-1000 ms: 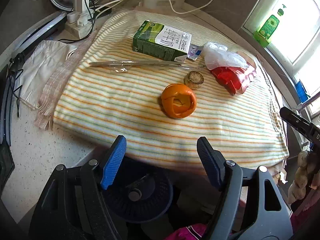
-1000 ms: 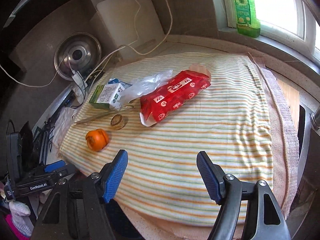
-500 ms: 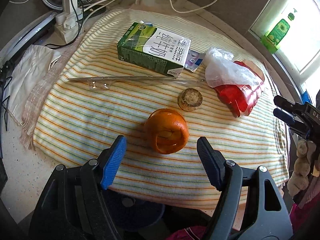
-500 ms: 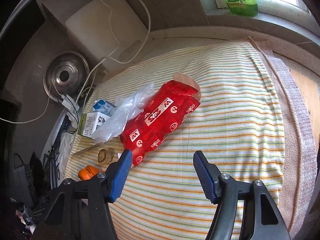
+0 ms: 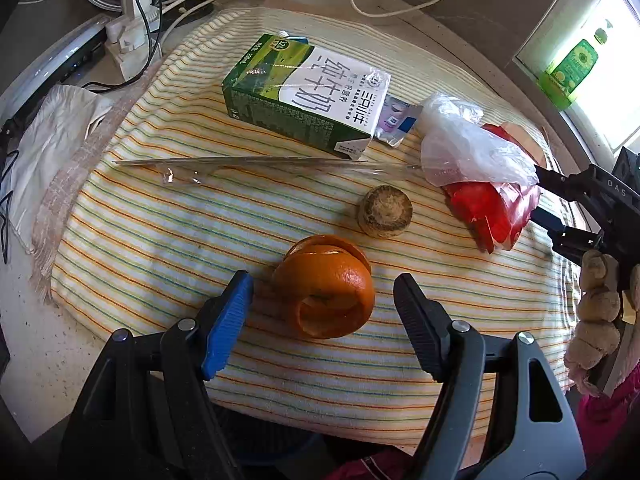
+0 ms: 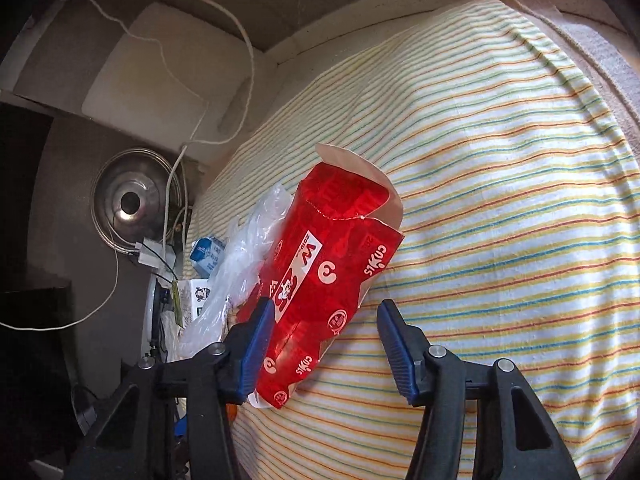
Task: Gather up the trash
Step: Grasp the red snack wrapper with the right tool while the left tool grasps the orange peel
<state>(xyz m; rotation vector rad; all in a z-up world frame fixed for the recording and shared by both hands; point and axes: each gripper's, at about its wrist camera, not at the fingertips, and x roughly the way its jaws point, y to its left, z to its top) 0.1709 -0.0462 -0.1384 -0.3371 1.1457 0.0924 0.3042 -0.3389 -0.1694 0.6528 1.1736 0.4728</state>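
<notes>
Trash lies on a striped cloth [image 5: 160,220]. An orange peel [image 5: 326,286] sits between the open jaws of my left gripper [image 5: 322,322], not gripped. Beyond it lie a brown stub [image 5: 385,211], a clear plastic strip [image 5: 248,163], a green milk carton [image 5: 308,94], a clear plastic bag [image 5: 464,144] and a red carton [image 5: 492,208]. My right gripper [image 6: 326,346] is open, with the near end of the red carton [image 6: 320,276] between its jaws; it also shows in the left wrist view [image 5: 560,200]. The plastic bag [image 6: 236,272] lies left of the carton.
A power strip with cables [image 5: 134,36] and a steel lid [image 6: 130,200] sit at the back. A white cloth [image 5: 52,132] lies off the left edge. A green bottle [image 5: 570,66] stands at the window. A white board [image 6: 168,76] leans on the wall.
Both grippers moved forward. The left one has come up around the orange peel. The right one tilted and closed in on the red carton's near end.
</notes>
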